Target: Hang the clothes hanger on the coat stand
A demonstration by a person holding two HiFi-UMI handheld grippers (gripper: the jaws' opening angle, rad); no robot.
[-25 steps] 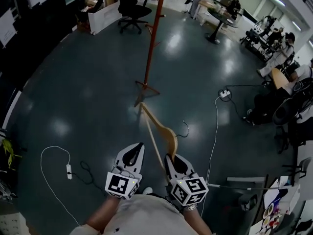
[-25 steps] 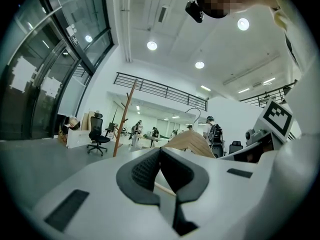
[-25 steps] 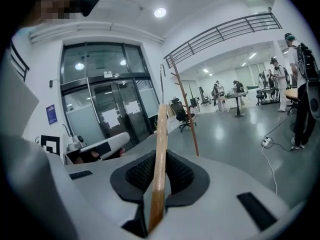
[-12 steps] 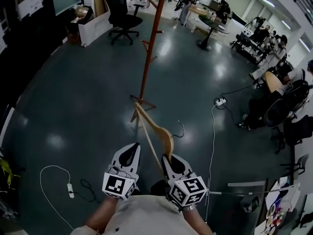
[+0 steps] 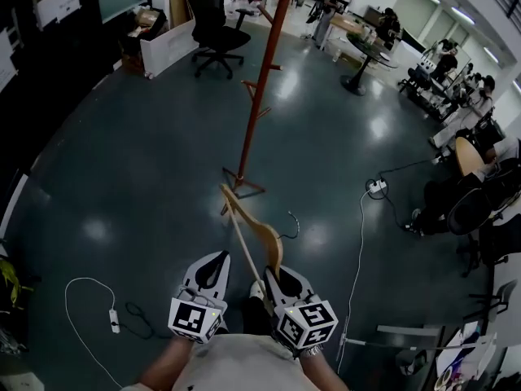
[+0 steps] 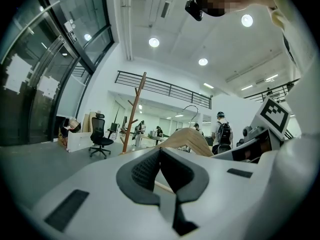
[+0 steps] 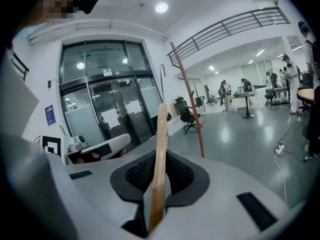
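Observation:
The reddish-brown coat stand (image 5: 259, 88) rises from its footed base on the dark floor ahead of me. In the left gripper view the coat stand (image 6: 132, 115) shows far off, and in the right gripper view the coat stand (image 7: 190, 103) leans past the jaws. The wooden hanger (image 5: 254, 228) with its metal hook (image 5: 291, 221) points toward the base. My right gripper (image 5: 273, 274) is shut on its lower end, and the hanger bar (image 7: 160, 144) runs up between the pads. Beside it my left gripper (image 5: 217, 258) is shut with nothing in it, the hanger (image 6: 187, 138) just behind its jaws.
A black office chair (image 5: 210, 10) and a white box (image 5: 167, 47) stand at the back left. A white cable with a power strip (image 5: 114, 320) lies at my left, another power strip (image 5: 376, 187) at right. People sit at desks (image 5: 468, 96) along the right side.
The view has shifted: both grippers sit lower in the frame and the stand's base lies closer to the hanger's tip. The right gripper still holds the hanger.

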